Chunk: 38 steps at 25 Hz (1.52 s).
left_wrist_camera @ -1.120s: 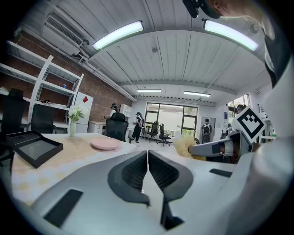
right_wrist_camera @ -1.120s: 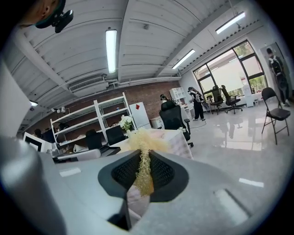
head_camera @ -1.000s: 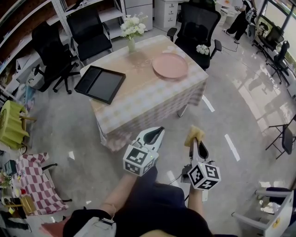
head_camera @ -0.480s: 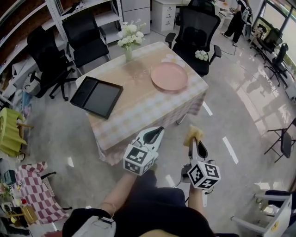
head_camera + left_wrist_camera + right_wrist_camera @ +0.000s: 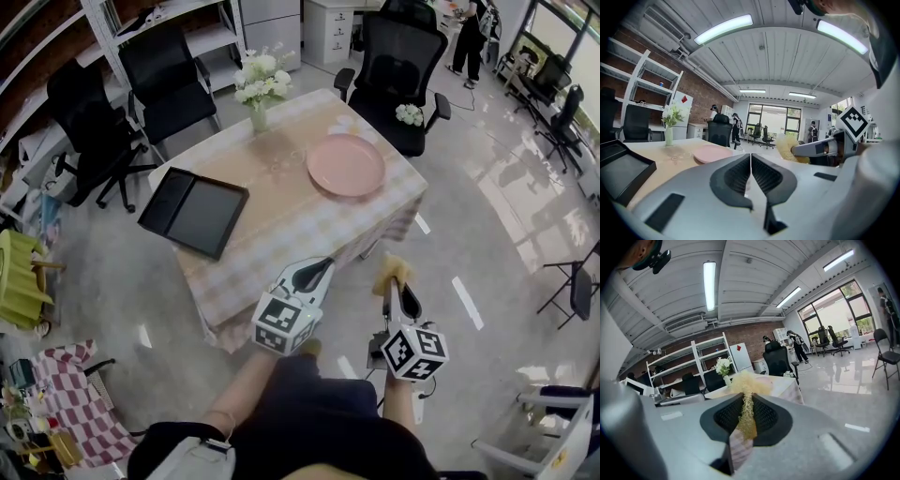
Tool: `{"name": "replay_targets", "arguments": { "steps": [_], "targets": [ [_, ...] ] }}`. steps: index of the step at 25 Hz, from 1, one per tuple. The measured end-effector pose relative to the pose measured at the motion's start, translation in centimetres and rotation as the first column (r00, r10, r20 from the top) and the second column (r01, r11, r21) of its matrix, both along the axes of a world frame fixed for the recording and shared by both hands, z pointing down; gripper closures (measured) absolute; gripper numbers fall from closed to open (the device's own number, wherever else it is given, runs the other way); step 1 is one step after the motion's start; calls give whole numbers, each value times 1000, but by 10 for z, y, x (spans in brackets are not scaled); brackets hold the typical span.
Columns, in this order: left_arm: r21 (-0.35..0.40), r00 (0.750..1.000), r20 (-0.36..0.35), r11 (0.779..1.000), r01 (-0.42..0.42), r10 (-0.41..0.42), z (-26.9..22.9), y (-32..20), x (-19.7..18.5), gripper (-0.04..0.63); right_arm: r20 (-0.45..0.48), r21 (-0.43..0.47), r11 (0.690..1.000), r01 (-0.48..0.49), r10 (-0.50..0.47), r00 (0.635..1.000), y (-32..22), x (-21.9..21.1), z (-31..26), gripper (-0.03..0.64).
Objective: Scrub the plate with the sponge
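A pink plate point(image 5: 346, 165) lies on the far right part of a table with a checked cloth point(image 5: 281, 220); it shows too in the left gripper view as the plate point(image 5: 712, 153). My right gripper point(image 5: 394, 279) is shut on a yellow fibrous sponge point(image 5: 393, 269), which sticks out past the jaws as a tuft point(image 5: 748, 385). My left gripper point(image 5: 322, 269) is shut with nothing in it, jaws pressed together point(image 5: 750, 165). Both grippers hang over the floor, short of the table's near edge.
A black tray point(image 5: 194, 212) sits on the table's left corner and a vase of white flowers point(image 5: 257, 89) at the back. Black office chairs point(image 5: 398, 62) stand behind the table and at the left point(image 5: 165, 70). A yellow-green stool point(image 5: 19, 267) is far left.
The view has shifted slightly: the table and plate sit a little lower and closer in the head view. Both grippers hold the same pose, the sponge still gripped.
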<state>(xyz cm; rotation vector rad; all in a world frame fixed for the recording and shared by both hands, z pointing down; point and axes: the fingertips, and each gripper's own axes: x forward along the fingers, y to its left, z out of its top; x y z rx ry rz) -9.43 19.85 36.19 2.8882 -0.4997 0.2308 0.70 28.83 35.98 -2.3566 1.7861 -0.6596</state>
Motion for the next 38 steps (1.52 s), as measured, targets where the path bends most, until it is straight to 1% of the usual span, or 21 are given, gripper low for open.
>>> {"name": "replay_targets", "arguments": {
  "steps": [8,16,28,38],
  "targets": [
    [9,1000,-7,1000,-27,28,2,-24,6,580,0,4,1000,-28,28,1000,-24,6,2,568],
    [5,999,-3,999,-49,49,2,-25,5,580,-3,-1,999,-40,40,999,-29,4,0,568],
    [-11,998,21,999,-52,53,14,-22,-4,580,30,-20,999,-51,51,998,-25,-1,12,568],
    [-26,999,23,999,-43,43,21,-32,14,580,37,-30,999,-35,36,999,-37,13,18,568]
  ]
}}
